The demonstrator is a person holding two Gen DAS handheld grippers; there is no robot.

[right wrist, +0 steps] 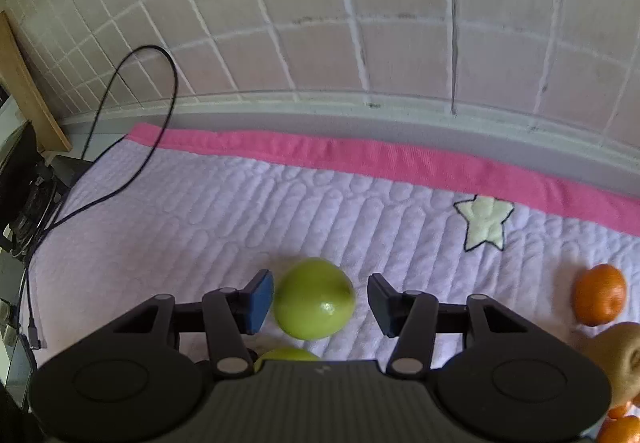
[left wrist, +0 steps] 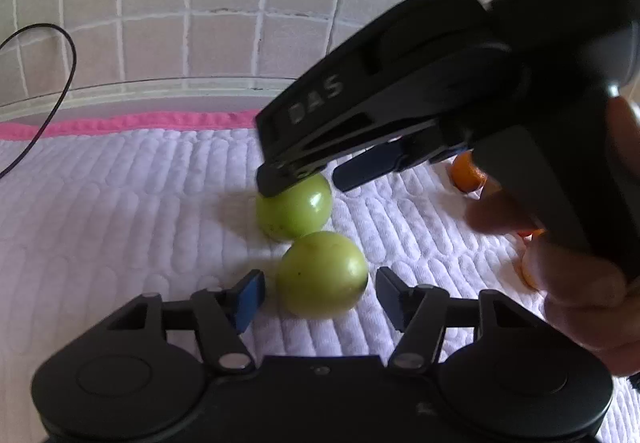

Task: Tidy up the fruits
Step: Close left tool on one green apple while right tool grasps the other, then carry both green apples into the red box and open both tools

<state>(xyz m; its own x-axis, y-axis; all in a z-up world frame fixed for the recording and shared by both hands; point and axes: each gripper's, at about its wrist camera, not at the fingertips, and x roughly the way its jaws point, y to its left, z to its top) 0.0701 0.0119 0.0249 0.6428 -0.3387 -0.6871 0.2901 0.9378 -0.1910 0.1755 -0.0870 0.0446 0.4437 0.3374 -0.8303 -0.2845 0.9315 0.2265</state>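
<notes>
1. Green fruits: two, on the lilac quilted mat point(right wrist: 240, 211), just beside each other.
2. Near green fruit point(left wrist: 322, 275) between the released left tongs point(left wrist: 320, 293), pads apart from it.
3. Far green fruit point(right wrist: 314, 299) between the right tongs point(right wrist: 320, 301); left pad touching, right pad clear: no grip.
4. Orange fruit point(right wrist: 600, 295) right of the far green fruit, well apart.

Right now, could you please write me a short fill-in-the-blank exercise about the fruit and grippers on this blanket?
1. Each gripper's jaws stand around a fruit coloured ____.
2. The blanket has a border coloured ____.
3. The shape sewn on the blanket is a ____.
4. The left gripper brackets the near fruit; the right gripper brackets the ____ fruit.

Missing words: green; pink; star; far
</notes>
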